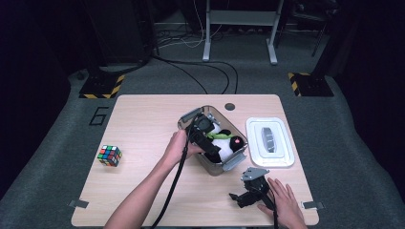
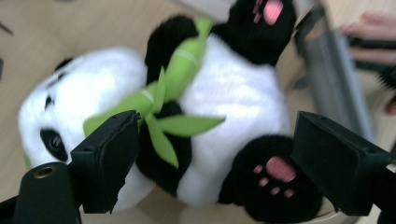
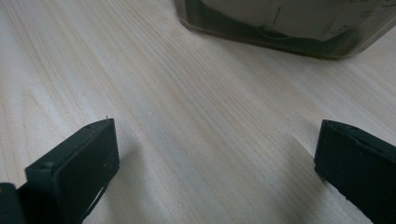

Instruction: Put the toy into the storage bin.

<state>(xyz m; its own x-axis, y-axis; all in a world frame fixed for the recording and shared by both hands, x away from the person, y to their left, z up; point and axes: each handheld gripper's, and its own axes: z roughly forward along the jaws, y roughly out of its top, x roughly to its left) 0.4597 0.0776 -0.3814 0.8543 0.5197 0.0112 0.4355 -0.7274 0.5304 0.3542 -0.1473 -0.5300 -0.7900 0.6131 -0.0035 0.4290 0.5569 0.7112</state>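
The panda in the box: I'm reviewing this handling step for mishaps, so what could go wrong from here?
1. The left gripper hangs open over the panda, jaws apart from the plush; closing may catch only fur or the green bamboo and slip.
2. The panda fills the clear box; lifting could drag the box, which nothing steadies.
3. The right gripper rests open on the table, away from the box.
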